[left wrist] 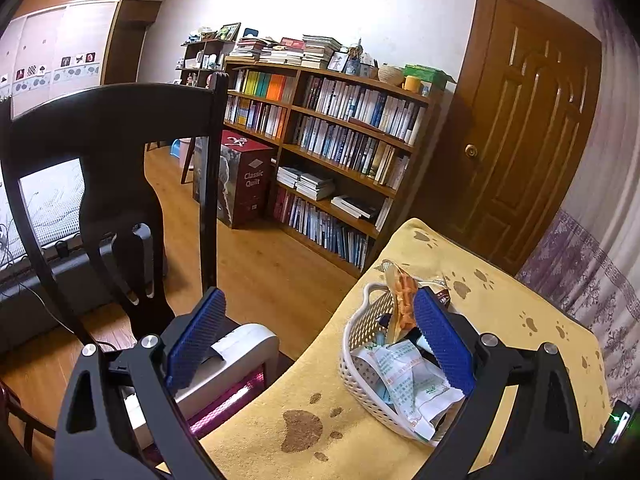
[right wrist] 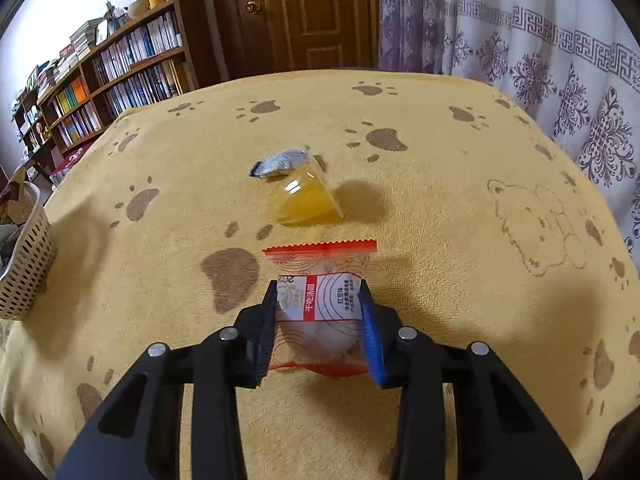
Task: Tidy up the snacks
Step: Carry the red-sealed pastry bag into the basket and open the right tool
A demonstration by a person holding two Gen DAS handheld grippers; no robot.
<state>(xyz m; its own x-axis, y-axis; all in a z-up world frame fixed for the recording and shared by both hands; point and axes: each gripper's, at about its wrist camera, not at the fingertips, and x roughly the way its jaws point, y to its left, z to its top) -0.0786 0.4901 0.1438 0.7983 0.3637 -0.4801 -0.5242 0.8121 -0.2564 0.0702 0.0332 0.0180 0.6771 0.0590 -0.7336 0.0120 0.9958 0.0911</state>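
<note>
right hand-held gripper point(right wrist: 320, 300) low over the surface point(right wrist: 440, 168), fingers clamped on the sides of a red-edged snack packet point(right wrist: 320, 280); jelly cup point(right wrist: 300, 192) lies just beyond; left hand-held gripper point(left wrist: 320, 332) raised, tilted, jaws spread wide, empty, beside the white basket point(left wrist: 360, 364) of snacks.

The tabletop point(right wrist: 440, 152) lies mostly bare around the right tongs point(right wrist: 320, 312), with open cloth to the right and far side. Just beyond them a jelly cup point(right wrist: 298, 192) lies on its side, blocking the straight path forward. At the left edge stands the basket point(right wrist: 24, 276), heaped with packets. A dark chair point(left wrist: 108, 168) stands off the tabletop's left side.
</note>
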